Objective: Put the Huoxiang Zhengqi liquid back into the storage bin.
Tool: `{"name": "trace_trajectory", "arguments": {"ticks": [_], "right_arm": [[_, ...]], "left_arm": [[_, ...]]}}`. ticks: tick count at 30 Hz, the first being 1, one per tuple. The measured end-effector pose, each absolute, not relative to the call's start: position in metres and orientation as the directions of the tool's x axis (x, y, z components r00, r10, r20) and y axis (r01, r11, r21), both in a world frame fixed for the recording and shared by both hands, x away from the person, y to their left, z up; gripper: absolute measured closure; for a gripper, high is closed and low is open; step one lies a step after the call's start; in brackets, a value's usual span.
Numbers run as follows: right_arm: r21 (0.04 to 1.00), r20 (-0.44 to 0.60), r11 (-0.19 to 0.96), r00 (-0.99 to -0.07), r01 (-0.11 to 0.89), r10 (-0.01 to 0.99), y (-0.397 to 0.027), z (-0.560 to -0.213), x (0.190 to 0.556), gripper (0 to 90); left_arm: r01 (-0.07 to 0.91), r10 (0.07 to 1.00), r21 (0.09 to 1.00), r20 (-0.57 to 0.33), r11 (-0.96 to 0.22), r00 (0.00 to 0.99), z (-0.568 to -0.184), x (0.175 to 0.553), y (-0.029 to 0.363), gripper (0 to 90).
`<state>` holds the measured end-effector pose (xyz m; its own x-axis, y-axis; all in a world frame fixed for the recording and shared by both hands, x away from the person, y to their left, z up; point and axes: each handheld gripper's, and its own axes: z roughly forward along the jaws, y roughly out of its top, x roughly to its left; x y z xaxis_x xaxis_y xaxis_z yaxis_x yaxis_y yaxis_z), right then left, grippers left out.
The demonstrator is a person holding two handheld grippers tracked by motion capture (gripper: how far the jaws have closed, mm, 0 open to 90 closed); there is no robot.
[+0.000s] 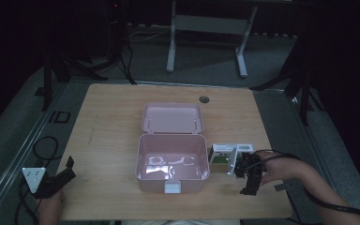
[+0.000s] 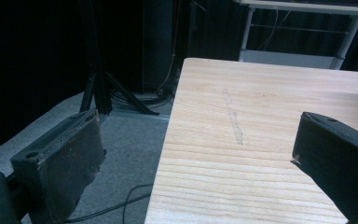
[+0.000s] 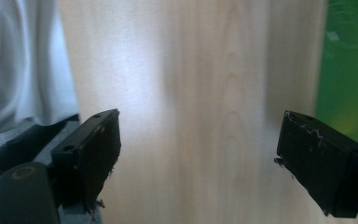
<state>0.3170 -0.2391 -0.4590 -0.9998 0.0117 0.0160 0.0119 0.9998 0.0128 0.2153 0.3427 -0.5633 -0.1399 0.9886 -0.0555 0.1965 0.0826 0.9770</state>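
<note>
On table (image 1: 103,117): open pink box (image 1: 172,161) in high view; both gripper views show jaws apart, empty.

1. No text, brand or number is legible in any view.
2. The small box (image 1: 225,155) beside the pink case (image 1: 172,161) carries printing on its top face, too small and blurred to read.
</note>
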Motion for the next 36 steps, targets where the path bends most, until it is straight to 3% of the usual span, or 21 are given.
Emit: {"name": "trace_trajectory", "arguments": {"ticks": [22,34,36], "right_arm": [[0.039,-0.073,0.999,-0.997,-0.002,0.000,-0.231,-0.397,0.350,17.4],[0.029,-0.069,0.999,-0.997,0.017,0.019,-0.225,-0.403,0.384,23.3],[0.020,-0.070,1.000,-0.997,0.014,0.015,-0.224,-0.407,0.388,29.2]], "left_arm": [[0.201,0.989,0.976,-0.059,0.085,-0.135,-0.563,0.216,0.343,2.1],[0.202,0.989,0.976,-0.060,0.086,-0.132,-0.563,0.216,0.343,2.1],[0.202,0.989,0.976,-0.060,0.086,-0.132,-0.563,0.216,0.344,2.1]]}}
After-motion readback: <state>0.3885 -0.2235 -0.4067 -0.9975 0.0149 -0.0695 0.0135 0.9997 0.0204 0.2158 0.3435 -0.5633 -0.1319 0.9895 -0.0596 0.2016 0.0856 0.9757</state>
